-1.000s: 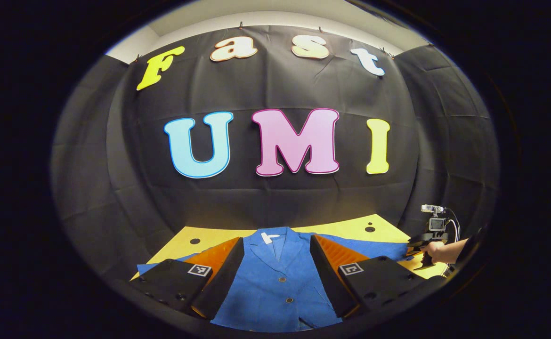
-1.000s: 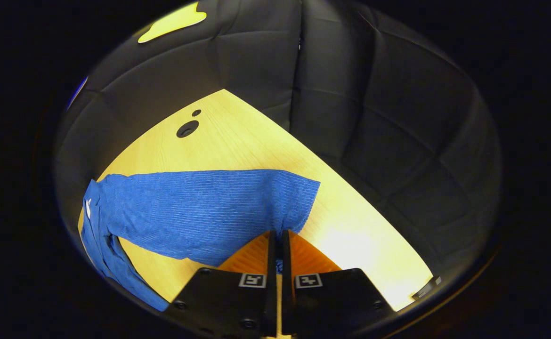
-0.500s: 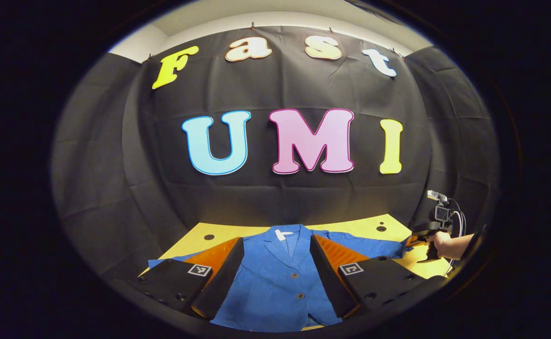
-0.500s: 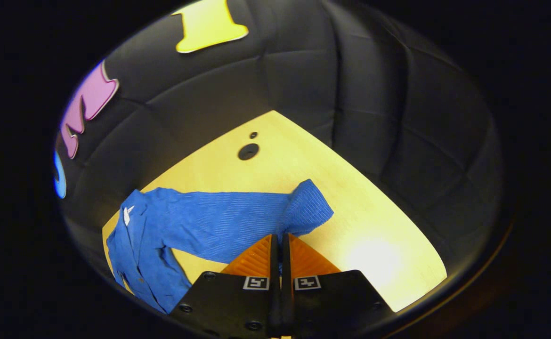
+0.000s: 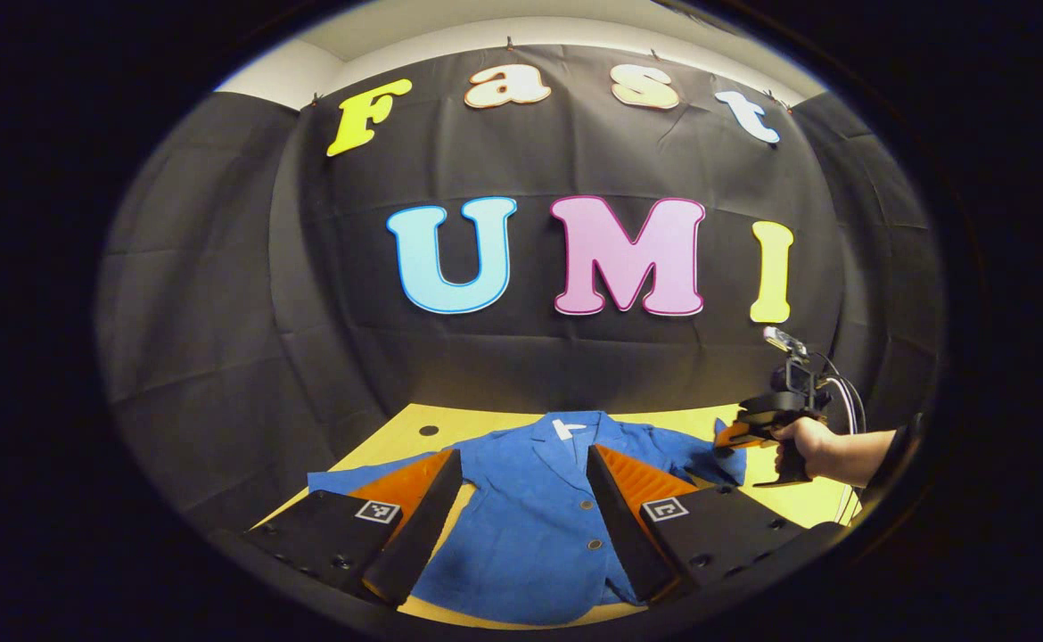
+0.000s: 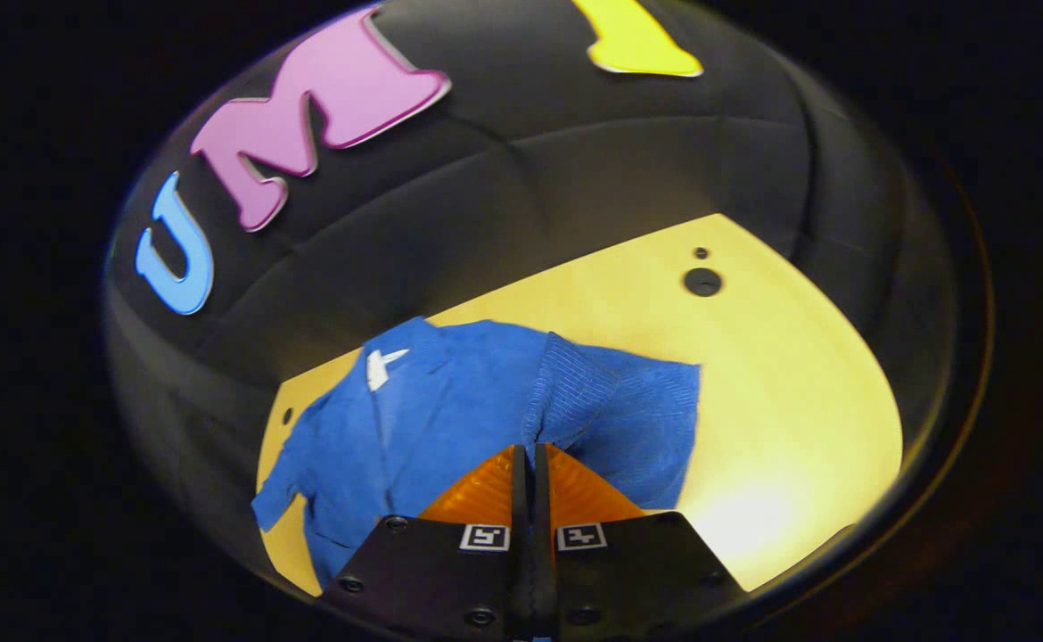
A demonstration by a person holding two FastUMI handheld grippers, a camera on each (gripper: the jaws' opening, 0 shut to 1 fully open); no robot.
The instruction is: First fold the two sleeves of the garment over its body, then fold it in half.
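Observation:
A blue button-front jacket (image 5: pixel 530 517) lies face up on the yellow table (image 5: pixel 477 423), collar toward the wall. My left gripper (image 5: pixel 521 486) hangs open above its body, holding nothing. In the right gripper view the jacket (image 6: pixel 432 419) spreads to the left, and my right gripper (image 6: pixel 528 450) is shut on the cuff of its right sleeve (image 6: pixel 628 419), which is lifted and doubled back toward the body. In the left gripper view, a hand (image 5: pixel 807 446) holds the right gripper (image 5: pixel 735 434) at that sleeve's end. The left sleeve (image 5: pixel 352 477) lies flat, stretched out to the left.
The table (image 6: pixel 798 374) has round dark holes (image 6: pixel 702 282) near its far corners, one also at the far left (image 5: pixel 429 431). Black cloth walls close in behind and on both sides. Bare tabletop lies to the right of the jacket.
My right gripper has lifted the right sleeve's cuff and carried it inward toward the jacket's body, so the sleeve now bends over itself. My left gripper has drifted a little, still open.

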